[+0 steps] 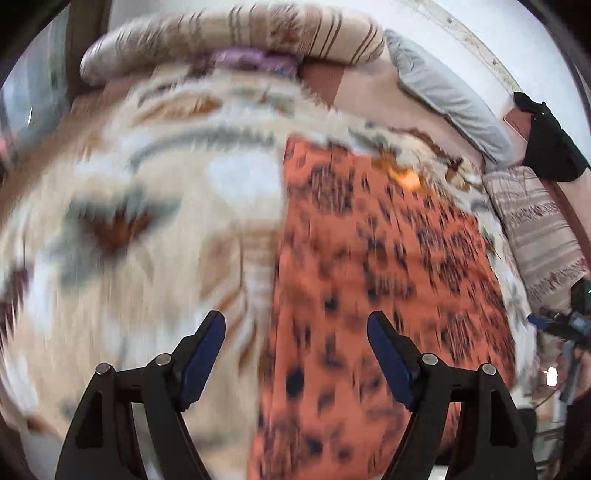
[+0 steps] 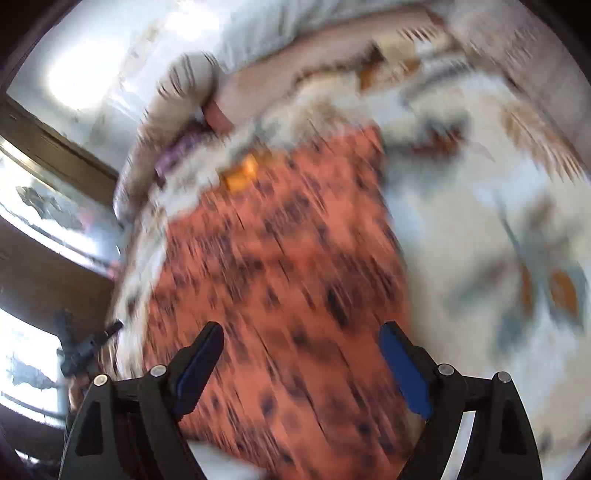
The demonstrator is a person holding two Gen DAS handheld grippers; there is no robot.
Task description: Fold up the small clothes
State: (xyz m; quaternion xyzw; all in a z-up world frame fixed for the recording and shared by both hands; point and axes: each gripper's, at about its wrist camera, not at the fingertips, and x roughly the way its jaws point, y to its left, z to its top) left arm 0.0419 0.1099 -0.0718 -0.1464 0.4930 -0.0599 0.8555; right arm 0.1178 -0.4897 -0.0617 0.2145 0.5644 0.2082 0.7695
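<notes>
Heavily blurred, the left wrist view shows the left gripper (image 1: pixel 295 325) spread wide and holding nothing above a patterned blanket (image 1: pixel 147 221); an orange, dark-spotted garment (image 1: pixel 369 277) lies flat to its right, its near end cut off by the frame. Beyond, a striped pillow (image 1: pixel 240 33) is hard to make out. From the right wrist, the right gripper (image 2: pixel 301 336) hangs equally wide and empty over the garment (image 2: pixel 280 266), which sits on the smeared blanket (image 2: pixel 480 221).
</notes>
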